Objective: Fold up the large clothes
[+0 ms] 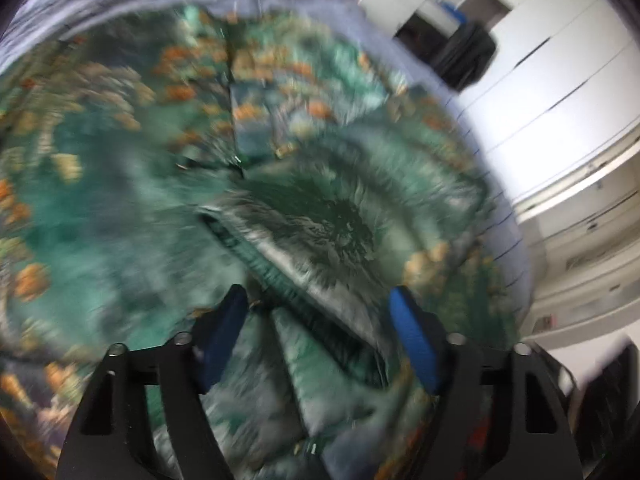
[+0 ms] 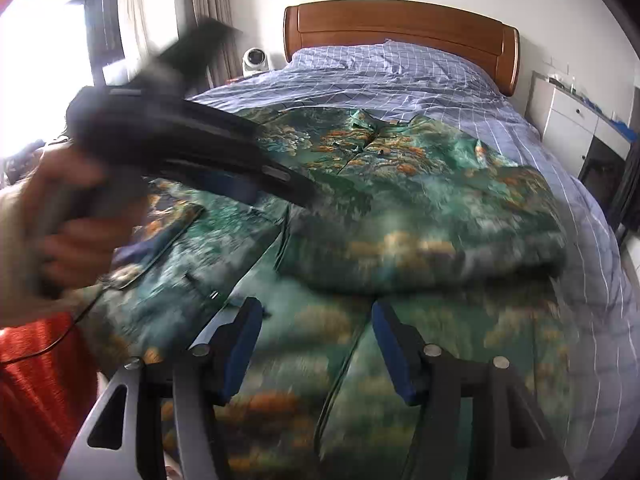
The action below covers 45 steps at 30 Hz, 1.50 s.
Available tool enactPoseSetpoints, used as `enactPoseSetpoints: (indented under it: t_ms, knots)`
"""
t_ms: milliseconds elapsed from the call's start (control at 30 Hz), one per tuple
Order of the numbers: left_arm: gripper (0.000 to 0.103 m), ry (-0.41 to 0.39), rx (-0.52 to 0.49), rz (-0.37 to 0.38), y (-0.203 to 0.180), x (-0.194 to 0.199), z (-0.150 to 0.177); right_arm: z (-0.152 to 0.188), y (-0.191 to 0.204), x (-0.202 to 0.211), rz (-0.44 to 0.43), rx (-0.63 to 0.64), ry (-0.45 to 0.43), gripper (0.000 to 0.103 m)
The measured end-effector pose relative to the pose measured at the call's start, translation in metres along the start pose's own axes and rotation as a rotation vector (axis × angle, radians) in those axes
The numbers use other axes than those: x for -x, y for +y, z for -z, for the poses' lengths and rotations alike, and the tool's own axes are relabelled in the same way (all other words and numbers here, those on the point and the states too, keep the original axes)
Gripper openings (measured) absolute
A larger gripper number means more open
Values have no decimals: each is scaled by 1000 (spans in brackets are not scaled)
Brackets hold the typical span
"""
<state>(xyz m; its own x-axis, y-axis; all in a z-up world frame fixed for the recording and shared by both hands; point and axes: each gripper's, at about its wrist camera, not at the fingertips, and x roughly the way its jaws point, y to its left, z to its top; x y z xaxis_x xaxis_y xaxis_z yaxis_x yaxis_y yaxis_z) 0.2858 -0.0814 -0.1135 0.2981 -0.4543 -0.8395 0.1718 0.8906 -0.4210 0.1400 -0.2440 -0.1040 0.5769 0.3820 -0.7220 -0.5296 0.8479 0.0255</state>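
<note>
A large green shirt [image 2: 400,200] with an orange and cream print lies spread on the bed, collar [image 2: 372,128] toward the headboard. Its right part is folded over the middle in a thick layer [image 2: 420,256]. My right gripper [image 2: 316,312] hovers open over the shirt's near part, and nothing is between its blue pads. A hand [image 2: 72,220] holds my left gripper [image 2: 300,194], which points down at the shirt's left half. The left wrist view is blurred: the left gripper [image 1: 318,300] stands open just above a fold of the shirt [image 1: 320,264], its pads clear of the cloth.
The bed has a blue checked cover [image 2: 440,76] and a wooden headboard [image 2: 400,24]. A white nightstand [image 2: 576,120] stands at the right, a small white fan [image 2: 256,60] at the left by the curtains. White cupboards [image 1: 560,80] flank the bed. Red cloth [image 2: 40,380] shows at lower left.
</note>
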Motion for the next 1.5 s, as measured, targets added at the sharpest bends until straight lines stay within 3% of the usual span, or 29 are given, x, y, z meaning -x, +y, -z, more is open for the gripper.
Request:
enactPoseSetpoints:
  t_ms: [67,100,133,233,400,533,633,800,967,1167,1400,1500]
  knots:
    - [46,-7,-8,-108,-8,-9,-1,7,1,12,-4,-19,-14,58]
    - [16,-24,-17,-144,-12,-8,0,11,0,18,-4,-30,-22,58]
    - [6,-26,-15,-122,-13,-7,1,15,-1,23,-4,-39,-27,58]
    - [5,-59,-16,-92,-19,15,-3,19,-9,37,4,-61,-41,58]
    - [5,-178,-104,-152,-17,58,-48,-8,-66,53,9,-141,-82,58]
    - [6,-210,-61,-193,21,52,-91,-54,-137,34,58,-161,-73,58]
    - [6,-197,-5,-206,50,33,-101,-84,-184,1,105,-188,-29,58]
    - [7,-170,48,-189,80,8,-86,-118,-223,-69,96,-195,72,58]
    - [10,-168,61,-180,93,-8,-75,-102,-223,-147,114,-171,287,58]
    - [12,-208,57,-171,99,-17,-68,-116,-232,-154,102,-197,294,58]
    - [15,-256,35,-204,94,-18,-60,-164,-271,-161,166,-314,122,58]
    - [15,-259,23,-221,92,-18,-56,-159,-283,-196,155,-379,176,58]
